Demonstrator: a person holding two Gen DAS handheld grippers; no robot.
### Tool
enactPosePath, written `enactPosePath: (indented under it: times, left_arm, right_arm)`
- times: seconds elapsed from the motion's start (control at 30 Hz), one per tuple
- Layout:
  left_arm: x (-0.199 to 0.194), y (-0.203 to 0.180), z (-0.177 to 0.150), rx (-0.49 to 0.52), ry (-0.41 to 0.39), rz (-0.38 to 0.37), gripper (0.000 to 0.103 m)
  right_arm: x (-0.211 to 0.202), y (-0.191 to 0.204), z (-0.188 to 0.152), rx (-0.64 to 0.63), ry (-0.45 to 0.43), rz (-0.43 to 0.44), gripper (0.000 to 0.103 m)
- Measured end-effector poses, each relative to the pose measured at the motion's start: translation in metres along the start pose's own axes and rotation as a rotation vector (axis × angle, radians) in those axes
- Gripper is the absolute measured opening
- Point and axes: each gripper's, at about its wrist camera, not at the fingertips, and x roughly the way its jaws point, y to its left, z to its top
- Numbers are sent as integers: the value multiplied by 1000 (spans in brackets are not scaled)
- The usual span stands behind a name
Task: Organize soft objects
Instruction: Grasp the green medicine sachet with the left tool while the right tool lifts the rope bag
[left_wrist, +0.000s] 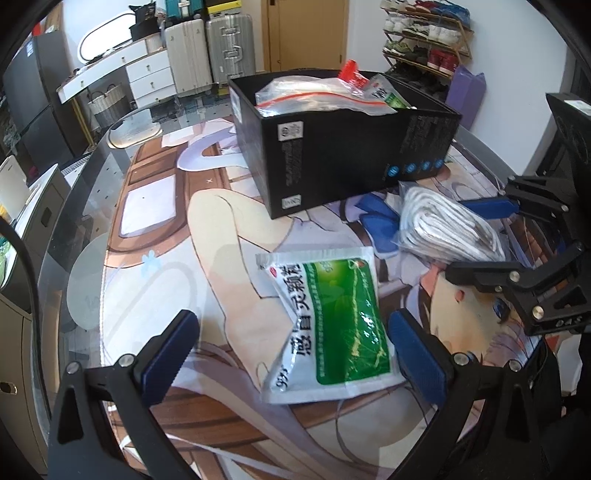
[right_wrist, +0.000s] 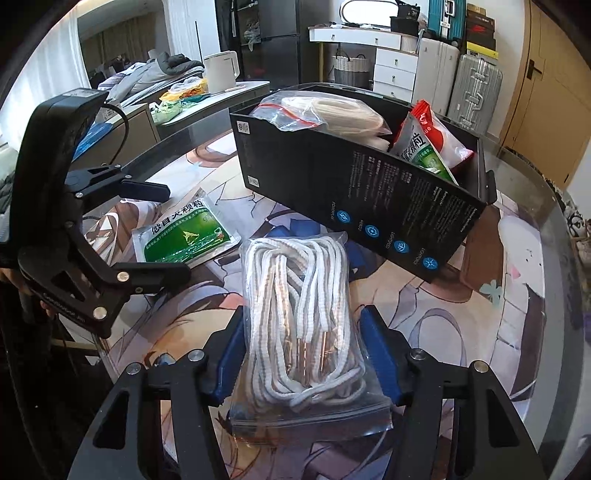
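Left wrist view: the left gripper (left_wrist: 291, 354) has its blue-padded jaws spread wide and released, one on each side of a flat green-and-white foil sachet with black Chinese print (left_wrist: 325, 328). The sachet lies on the printed cartoon-figure table mat (left_wrist: 207, 236) between the jaws, its right edge just beside the right pad and well apart from the left pad. Ahead of the jaws stands an open black cardboard box with white print (left_wrist: 332, 147), holding a clear zip bag with a red seal strip (left_wrist: 314, 92) and other packets. Ahead and to the right of the jaws, a clear plastic bag of coiled white cord (left_wrist: 447, 229) lies on the mat with the right gripper (left_wrist: 495, 236) around it.

Right wrist view: the right gripper (right_wrist: 306, 354) is clenched on the bag of coiled white cord (right_wrist: 303, 317), both blue pads pressing its sides. The bag rests on the mat (right_wrist: 480, 332) and reaches forward from the jaws toward the black box (right_wrist: 369, 192), which stands just beyond it. In the box sit the zip bag (right_wrist: 325, 110) and a red-and-white sachet (right_wrist: 432, 144). Left of the jaws, the left gripper (right_wrist: 166, 232) straddles the green sachet (right_wrist: 184, 236), open.
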Motion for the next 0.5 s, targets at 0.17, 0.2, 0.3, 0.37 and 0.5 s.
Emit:
enactPosePath:
  times: [0.17,0.2,0.3,0.37,0.5]
  left_arm:
    - [-5,-8,-1,39,-17,-29,90]
    - [-6,-11,-2,54,-22,-38,88]
    - [-7,-15,-3,69,-37,-45,86]
    - [-9,-17,-3,74,-43,-56,77]
    - [-13,-21,-4,96,-67,-73,48]
  right_arm:
    - [-1,0,-1,-12,-9,8,57]
    - [-1,1,-2,-14,-10,9,57]
    - [-1,0,-3,-12,-11,13,57]
    - [-2,0,-3,-12,-11,13,57]
    - [-3,-1,-4,-9,-12,18,57]
